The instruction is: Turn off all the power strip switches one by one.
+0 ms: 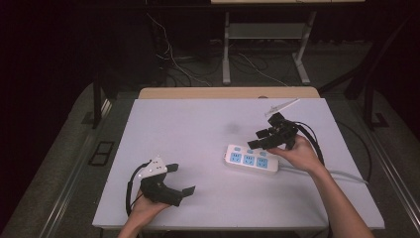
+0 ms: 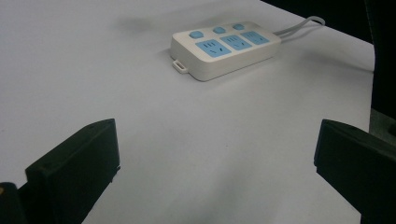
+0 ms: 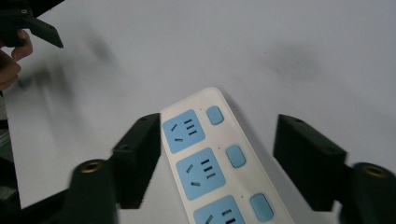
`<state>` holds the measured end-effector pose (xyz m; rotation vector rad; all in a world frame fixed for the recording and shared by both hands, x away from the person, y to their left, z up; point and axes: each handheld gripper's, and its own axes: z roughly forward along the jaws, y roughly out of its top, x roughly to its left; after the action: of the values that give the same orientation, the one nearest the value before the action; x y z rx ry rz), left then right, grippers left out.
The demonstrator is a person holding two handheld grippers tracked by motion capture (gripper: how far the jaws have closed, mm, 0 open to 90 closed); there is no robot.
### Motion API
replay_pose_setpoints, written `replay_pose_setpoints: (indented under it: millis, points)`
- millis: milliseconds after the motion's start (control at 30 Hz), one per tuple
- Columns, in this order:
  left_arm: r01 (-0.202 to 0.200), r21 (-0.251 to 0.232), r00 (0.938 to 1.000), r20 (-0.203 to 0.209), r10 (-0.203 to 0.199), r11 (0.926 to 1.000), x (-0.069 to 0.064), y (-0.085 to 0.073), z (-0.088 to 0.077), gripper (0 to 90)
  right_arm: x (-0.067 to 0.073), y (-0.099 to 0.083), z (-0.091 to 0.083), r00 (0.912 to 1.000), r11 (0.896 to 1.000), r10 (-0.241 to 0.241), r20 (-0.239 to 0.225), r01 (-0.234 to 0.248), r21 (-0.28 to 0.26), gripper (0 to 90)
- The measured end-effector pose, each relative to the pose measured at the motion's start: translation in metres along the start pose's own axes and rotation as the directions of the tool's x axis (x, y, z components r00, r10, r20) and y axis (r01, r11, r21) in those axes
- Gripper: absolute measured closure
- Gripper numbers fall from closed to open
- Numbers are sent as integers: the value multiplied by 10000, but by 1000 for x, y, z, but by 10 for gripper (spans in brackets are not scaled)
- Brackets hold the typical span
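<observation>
Table (image 1: 188, 124) surface is lying mostly bare: far half and centre are open for passage. Only obstacle on top is being formed by the power strip (image 1: 251, 159), right of centre, with its cable (image 1: 341, 174) running off toward the right edge. Right gripper (image 1: 267, 138) is being held just above the strip's far end, jaws spread either side of it. Left gripper (image 1: 181, 181) is being held near the front-left, jaws wide apart, bare tabletop between it and the strip.
</observation>
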<state>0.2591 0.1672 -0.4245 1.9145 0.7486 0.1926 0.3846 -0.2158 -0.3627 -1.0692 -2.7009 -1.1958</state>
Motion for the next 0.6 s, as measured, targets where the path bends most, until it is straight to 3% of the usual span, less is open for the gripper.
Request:
replay_pose_setpoints:
  millis: [300,600]
  points:
    - [-24,-1,10000,35,24,10000,-1,0,1,0,14,-29,-20,9989,9957,58,458,-15,-926,5]
    - [-21,6,10000,26,21,10000,-1,1,1,0,25,-75,-34,9969,9811,744,274,-682,-1813,2]
